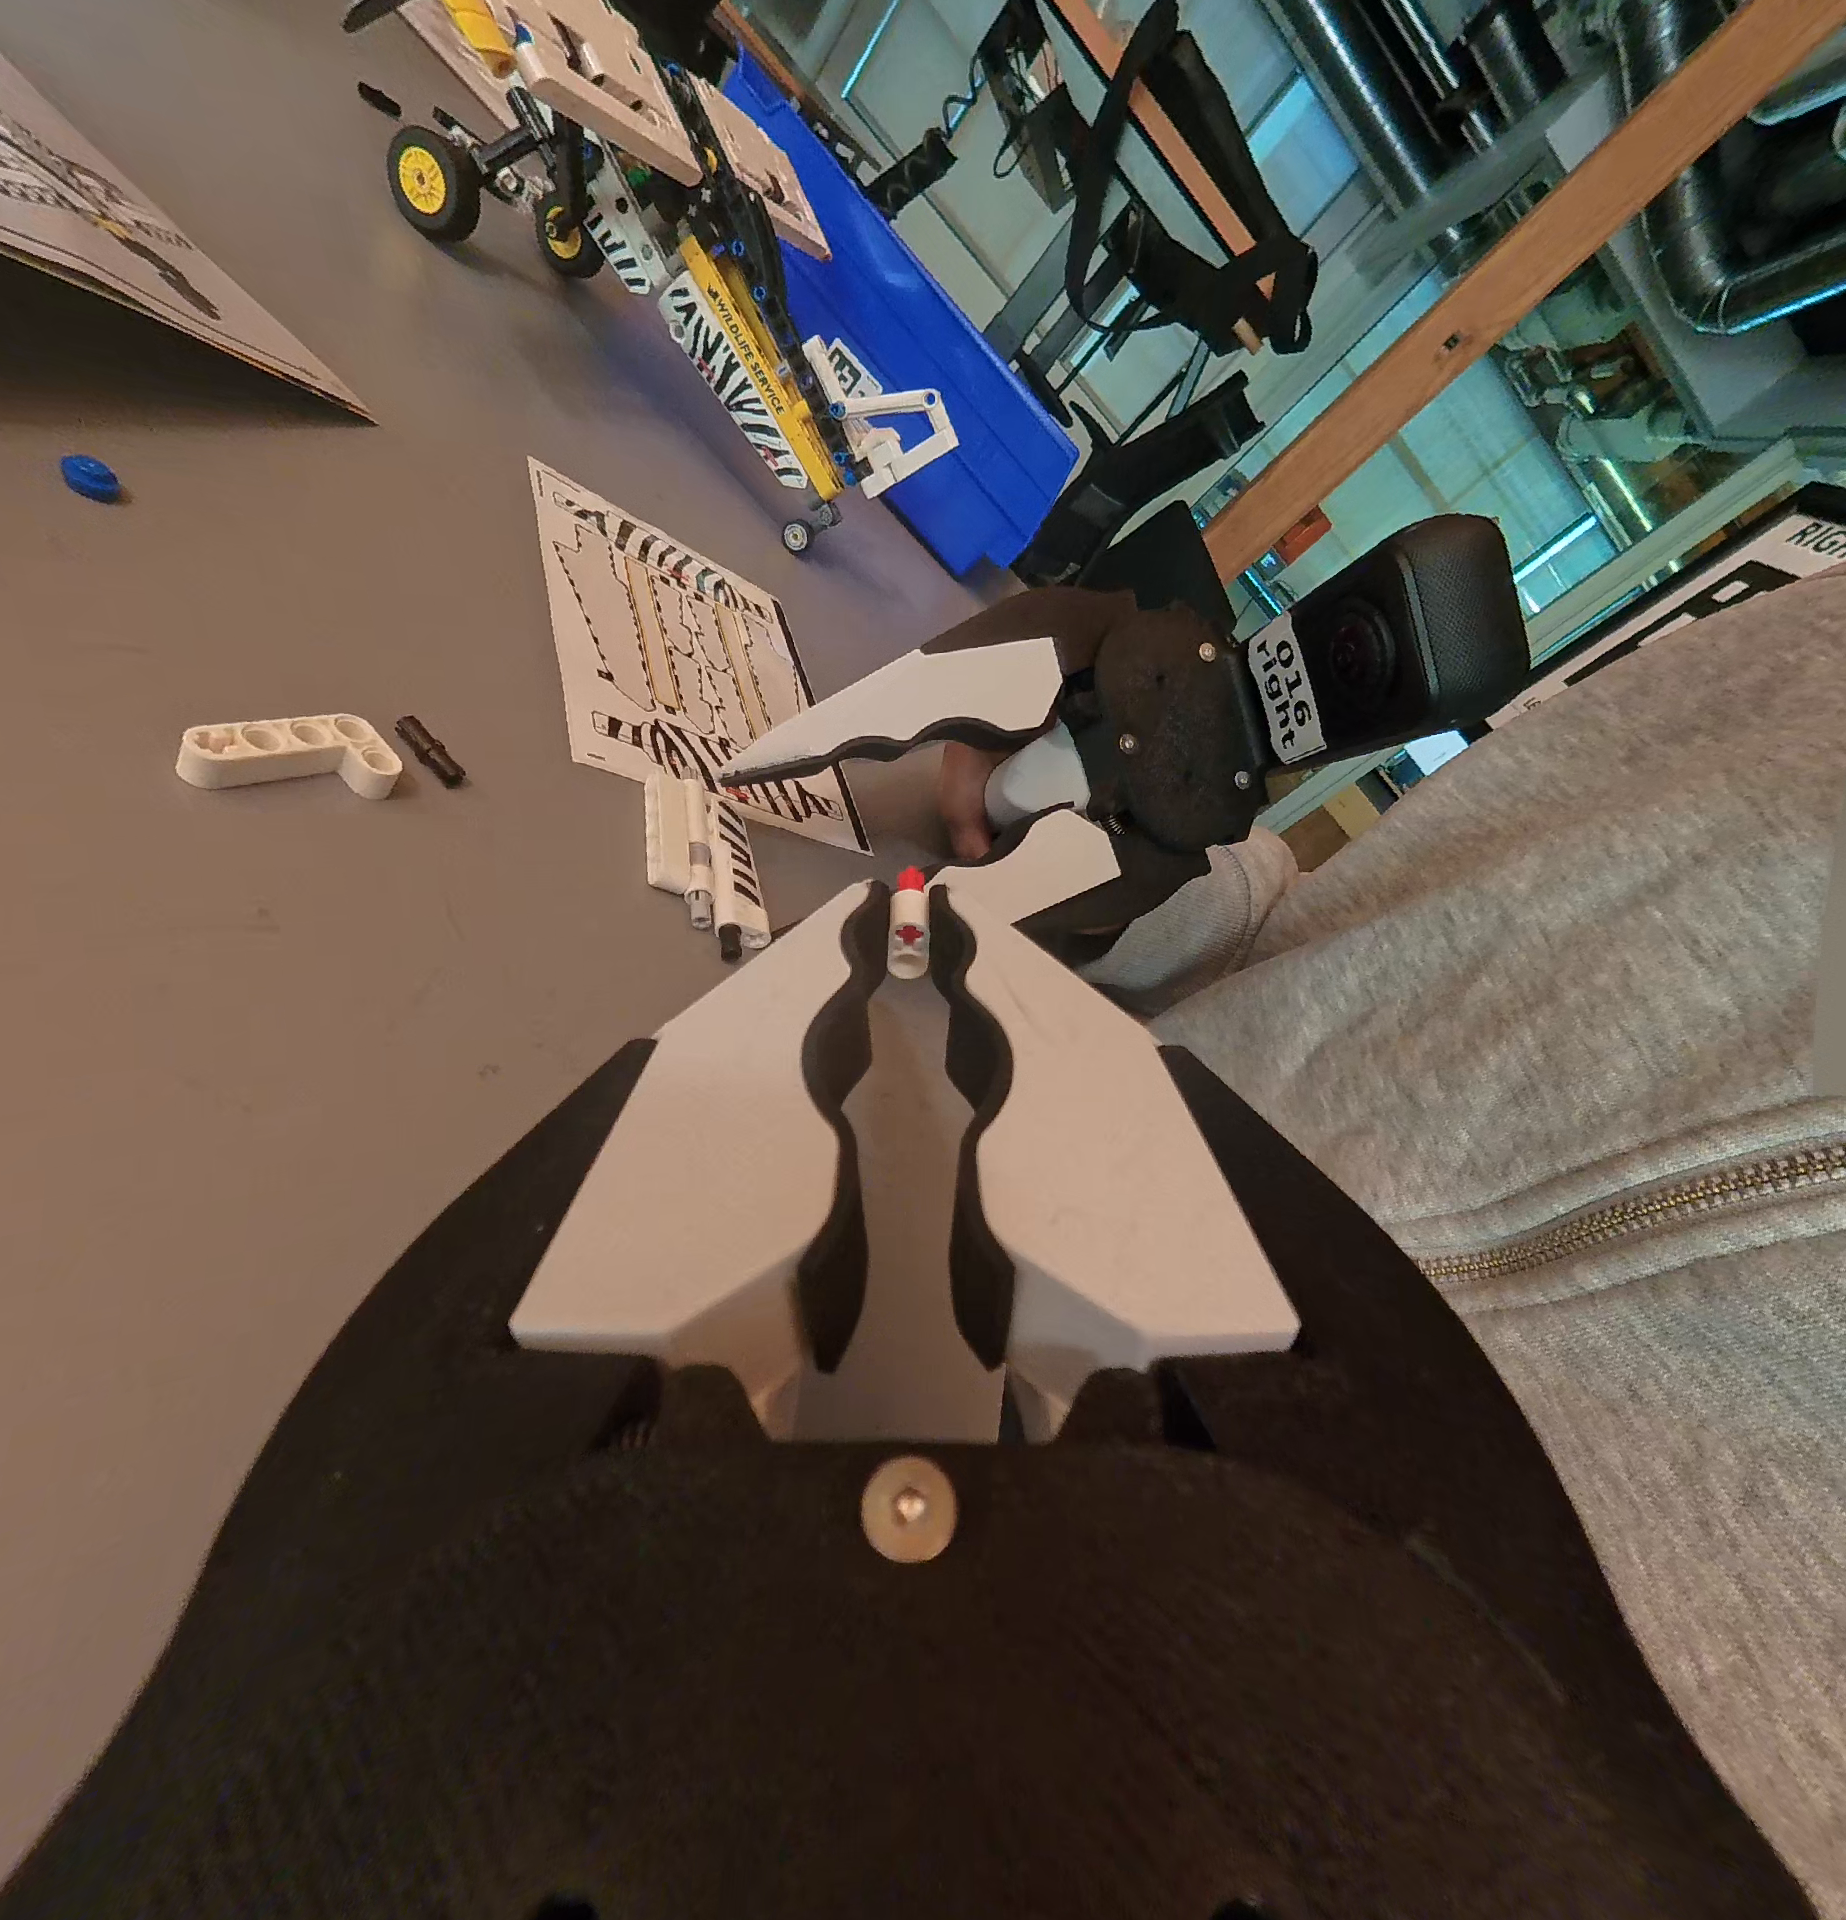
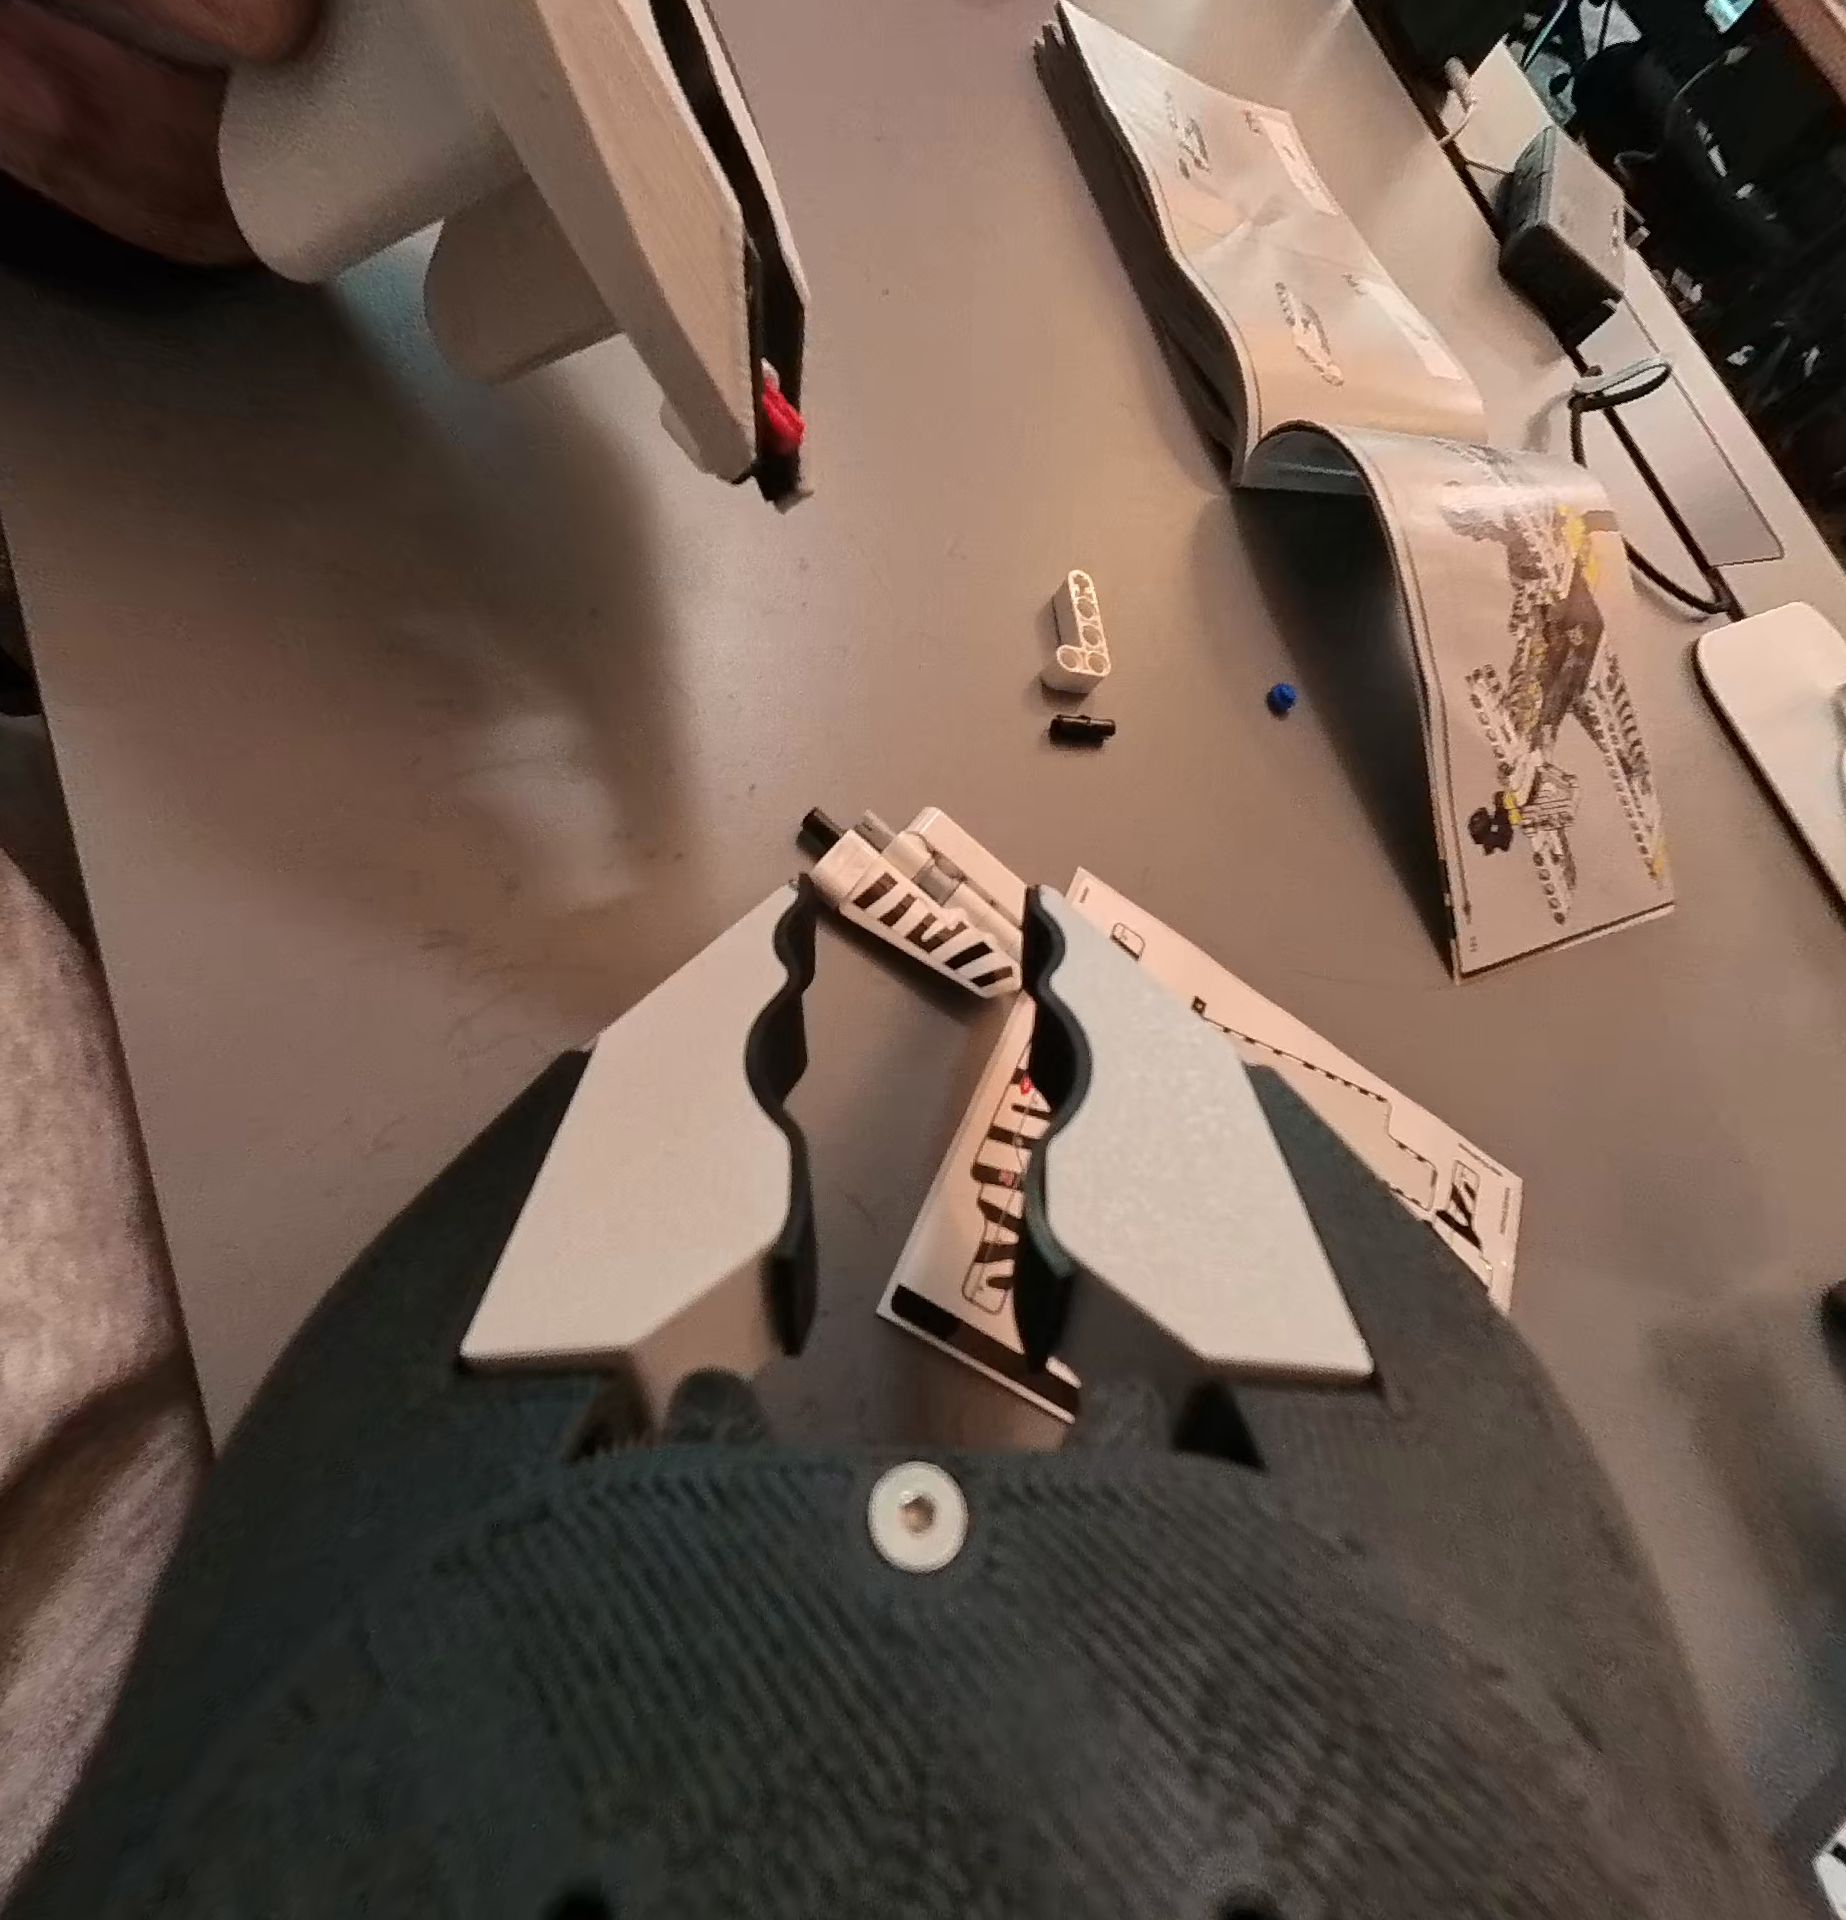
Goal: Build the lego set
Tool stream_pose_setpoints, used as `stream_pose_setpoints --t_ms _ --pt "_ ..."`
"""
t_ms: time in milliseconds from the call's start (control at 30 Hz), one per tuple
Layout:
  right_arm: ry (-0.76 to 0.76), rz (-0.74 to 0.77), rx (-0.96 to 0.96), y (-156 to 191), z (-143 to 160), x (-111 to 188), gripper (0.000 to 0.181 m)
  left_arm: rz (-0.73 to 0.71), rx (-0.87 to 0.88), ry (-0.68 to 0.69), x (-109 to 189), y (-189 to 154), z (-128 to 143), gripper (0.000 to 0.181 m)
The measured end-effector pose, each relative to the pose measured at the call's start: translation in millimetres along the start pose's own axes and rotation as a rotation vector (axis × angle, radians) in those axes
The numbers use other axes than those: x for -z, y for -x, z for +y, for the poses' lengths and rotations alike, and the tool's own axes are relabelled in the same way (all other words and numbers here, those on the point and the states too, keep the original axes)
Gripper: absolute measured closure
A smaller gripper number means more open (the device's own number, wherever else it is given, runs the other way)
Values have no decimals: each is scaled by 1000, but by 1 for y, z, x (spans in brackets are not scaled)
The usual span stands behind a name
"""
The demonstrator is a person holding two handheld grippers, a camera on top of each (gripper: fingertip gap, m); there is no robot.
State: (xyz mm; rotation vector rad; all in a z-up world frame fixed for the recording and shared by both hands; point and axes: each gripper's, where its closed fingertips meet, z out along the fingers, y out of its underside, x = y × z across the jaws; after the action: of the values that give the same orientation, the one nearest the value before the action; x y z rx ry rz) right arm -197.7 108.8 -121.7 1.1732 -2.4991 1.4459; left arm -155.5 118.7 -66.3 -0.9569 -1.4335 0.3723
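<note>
My left gripper [image 1: 906, 914] is pinching a tiny white connector [image 1: 907, 932] with a red axle, probably light and slippery. Right gripper [image 2: 914, 914] hangs spread open over the striped panel piece [image 2: 924, 925]; I'd grab that rigid bit across its long sides.

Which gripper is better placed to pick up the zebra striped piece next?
Right. The right gripper is open just above the striped piece; the left gripper is already shut on a small white and red connector.

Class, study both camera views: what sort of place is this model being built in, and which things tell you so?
Probably a lab or workshop. A grey worktable bears an open instruction booklet. Behind the half-built model stand a blue bin and silver ducting, which suggests an industrial room rather than a home.
</note>
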Motion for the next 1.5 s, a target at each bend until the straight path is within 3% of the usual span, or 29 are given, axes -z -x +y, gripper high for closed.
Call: stream_pose_setpoints --t_ms 1500 --pt "-133 -7 -134 -15 -15 14 142 3 9 -4 0 0 0 177"
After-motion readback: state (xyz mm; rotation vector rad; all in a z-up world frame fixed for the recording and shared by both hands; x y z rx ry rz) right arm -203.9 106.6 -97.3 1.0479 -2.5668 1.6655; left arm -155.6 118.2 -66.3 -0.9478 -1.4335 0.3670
